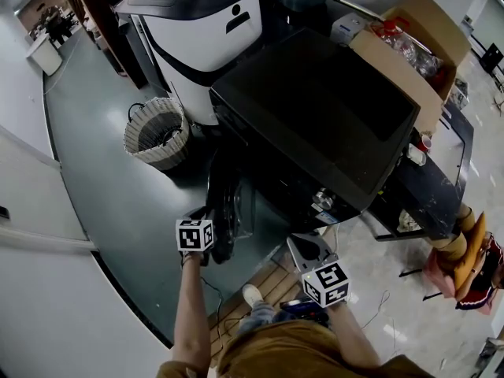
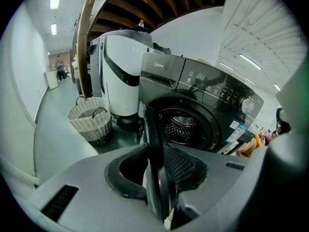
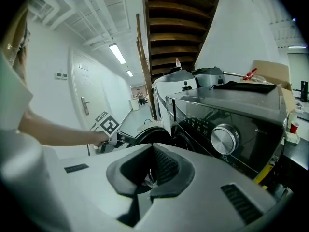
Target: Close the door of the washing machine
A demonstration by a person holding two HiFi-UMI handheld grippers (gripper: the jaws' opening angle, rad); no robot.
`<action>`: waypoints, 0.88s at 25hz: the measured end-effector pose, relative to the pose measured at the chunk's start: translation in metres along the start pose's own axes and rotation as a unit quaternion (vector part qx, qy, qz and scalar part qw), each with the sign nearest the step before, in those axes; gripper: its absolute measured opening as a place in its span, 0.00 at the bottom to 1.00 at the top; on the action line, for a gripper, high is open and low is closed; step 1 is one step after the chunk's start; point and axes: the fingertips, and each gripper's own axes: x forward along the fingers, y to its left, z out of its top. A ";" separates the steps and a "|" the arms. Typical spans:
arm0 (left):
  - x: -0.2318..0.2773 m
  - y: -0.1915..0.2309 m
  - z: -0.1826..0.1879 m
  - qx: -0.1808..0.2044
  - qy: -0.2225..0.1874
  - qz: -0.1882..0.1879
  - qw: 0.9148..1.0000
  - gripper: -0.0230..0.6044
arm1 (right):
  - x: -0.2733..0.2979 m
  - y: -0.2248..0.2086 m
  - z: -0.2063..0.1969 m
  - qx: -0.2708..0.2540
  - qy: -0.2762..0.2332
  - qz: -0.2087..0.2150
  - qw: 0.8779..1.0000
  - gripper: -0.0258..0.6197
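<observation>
The dark front-loading washing machine [image 1: 315,116] stands with its round door [image 1: 223,203] swung out to the left. In the left gripper view the door [image 2: 153,139] runs edge-on between the jaws, and the drum [image 2: 181,124] shows behind it. My left gripper [image 1: 211,241] is shut on the door's outer edge, its pads [image 2: 181,164] pressing on both sides. My right gripper [image 1: 305,244] hangs in front of the machine's control panel, apart from it, with its jaws together and nothing in them. The right gripper view shows the knob [image 3: 224,139], the open door [image 3: 152,137] and the left gripper's marker cube [image 3: 108,125].
A woven basket [image 1: 156,132] sits on the floor left of the door. Behind it stands a white and black appliance [image 1: 205,30]. A cardboard box [image 1: 409,46] with clutter is at the back right. A low dark stand [image 1: 441,187] flanks the machine's right side.
</observation>
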 end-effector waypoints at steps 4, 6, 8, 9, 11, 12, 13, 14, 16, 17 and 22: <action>0.001 -0.008 0.000 -0.012 -0.007 -0.003 1.000 0.22 | 0.000 0.000 0.004 0.001 -0.003 -0.001 1.000 0.06; 0.001 -0.014 0.000 -0.016 -0.006 -0.006 1.000 0.22 | 0.000 -0.002 0.004 0.009 -0.004 -0.002 1.000 0.06; 0.002 -0.019 0.001 -0.017 -0.005 -0.010 1.000 0.22 | 0.000 -0.005 0.004 0.021 -0.007 -0.003 1.000 0.06; 0.003 -0.022 0.001 -0.017 -0.006 -0.013 1.000 0.22 | 0.001 -0.006 0.005 0.024 -0.008 -0.004 1.000 0.06; 0.005 -0.027 0.002 -0.019 -0.006 -0.019 1.000 0.22 | 0.002 -0.009 0.005 0.024 -0.008 -0.006 1.000 0.06; 0.006 -0.029 0.003 -0.019 -0.006 -0.021 1.000 0.22 | 0.002 -0.010 0.006 0.024 -0.008 -0.006 1.000 0.06; 0.006 -0.032 0.003 -0.020 -0.006 -0.022 1.000 0.22 | 0.001 -0.011 0.006 0.026 -0.008 -0.007 1.000 0.06; 0.007 -0.034 0.003 -0.020 -0.006 -0.024 0.999 0.23 | 0.001 -0.012 0.006 0.028 -0.008 -0.008 1.000 0.06; 0.008 -0.038 0.003 -0.022 -0.007 -0.026 0.999 0.23 | 0.000 -0.014 0.005 0.033 -0.009 -0.009 0.999 0.06; 0.008 -0.040 0.003 -0.024 -0.007 -0.027 0.999 0.23 | 0.000 -0.015 0.005 0.035 -0.009 -0.011 0.999 0.06; 0.011 -0.047 0.005 -0.030 -0.012 -0.032 0.999 0.23 | -0.003 -0.021 0.004 0.038 -0.009 -0.020 0.999 0.06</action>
